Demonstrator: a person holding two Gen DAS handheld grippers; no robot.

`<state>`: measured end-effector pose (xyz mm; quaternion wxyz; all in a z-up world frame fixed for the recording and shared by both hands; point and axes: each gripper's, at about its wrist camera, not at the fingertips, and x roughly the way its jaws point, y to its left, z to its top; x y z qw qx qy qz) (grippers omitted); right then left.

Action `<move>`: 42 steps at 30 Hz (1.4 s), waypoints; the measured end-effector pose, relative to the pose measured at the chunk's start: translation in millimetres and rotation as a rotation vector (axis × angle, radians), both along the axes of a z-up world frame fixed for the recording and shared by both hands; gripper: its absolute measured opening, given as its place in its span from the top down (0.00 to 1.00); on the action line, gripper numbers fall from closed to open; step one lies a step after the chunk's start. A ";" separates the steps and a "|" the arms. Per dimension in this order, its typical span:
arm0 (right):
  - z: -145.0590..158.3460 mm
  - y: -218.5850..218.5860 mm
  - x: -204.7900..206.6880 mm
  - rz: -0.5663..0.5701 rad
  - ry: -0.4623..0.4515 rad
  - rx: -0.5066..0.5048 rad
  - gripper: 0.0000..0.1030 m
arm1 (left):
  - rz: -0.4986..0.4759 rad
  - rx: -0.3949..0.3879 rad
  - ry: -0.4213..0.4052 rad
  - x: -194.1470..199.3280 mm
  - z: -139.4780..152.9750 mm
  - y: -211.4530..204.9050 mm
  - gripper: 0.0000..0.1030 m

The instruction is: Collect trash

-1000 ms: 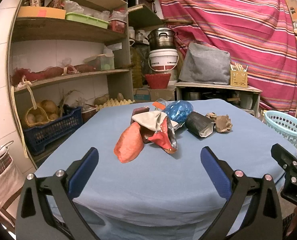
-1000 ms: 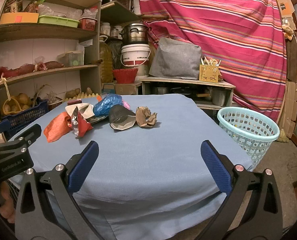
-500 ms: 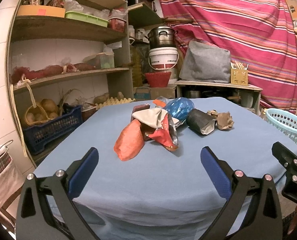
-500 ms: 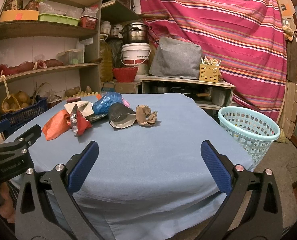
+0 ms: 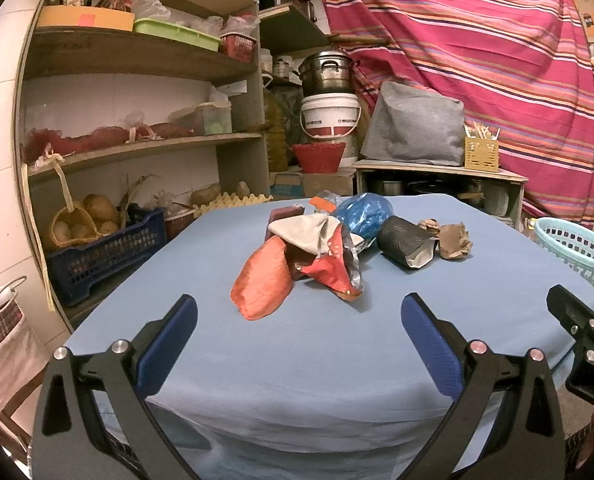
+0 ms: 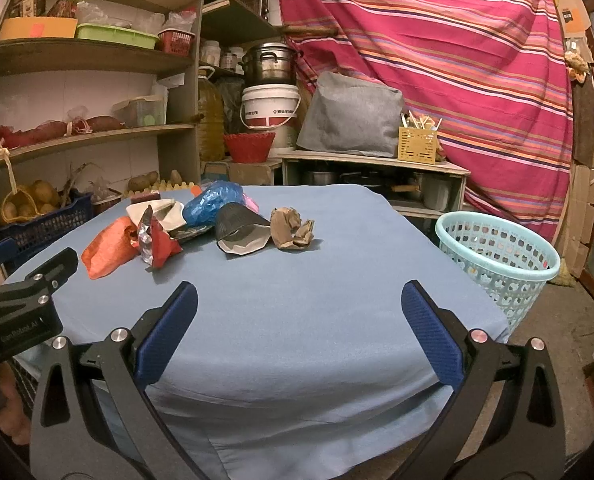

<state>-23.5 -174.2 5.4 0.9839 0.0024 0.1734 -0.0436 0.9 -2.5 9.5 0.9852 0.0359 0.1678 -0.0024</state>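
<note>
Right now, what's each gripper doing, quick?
Left gripper: open, holding nothing, short of the trash.
Right gripper: open, holding nothing.

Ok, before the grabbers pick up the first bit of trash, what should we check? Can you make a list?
1. Left gripper open and empty: ok, jaws spread wide, nothing between them.
2. Right gripper open and empty: ok, same.
3. Trash within sight: ok, orange wrapper, red foil wrapper, blue bag, black cup and crumpled brown paper lie bunched mid-table.
4. Nearest piece free to grab: cannot tell, the orange wrapper touches the pile behind it.
5. Basket ready: ok, upright on the floor beside the table's right side, mouth open.
6. The grippers apart from each other: ok, each shows only at the edge of the other's view.
</note>
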 end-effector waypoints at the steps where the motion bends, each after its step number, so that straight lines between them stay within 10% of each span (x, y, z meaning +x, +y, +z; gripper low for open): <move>1: 0.2 -0.7 0.2 0.000 0.001 -0.001 0.04 | 0.001 0.000 -0.001 -0.4 -0.3 -0.1 0.03; 42: -17.0 -24.8 22.3 -0.020 0.024 0.001 0.04 | 0.028 0.028 0.040 33.3 -10.0 19.7 0.03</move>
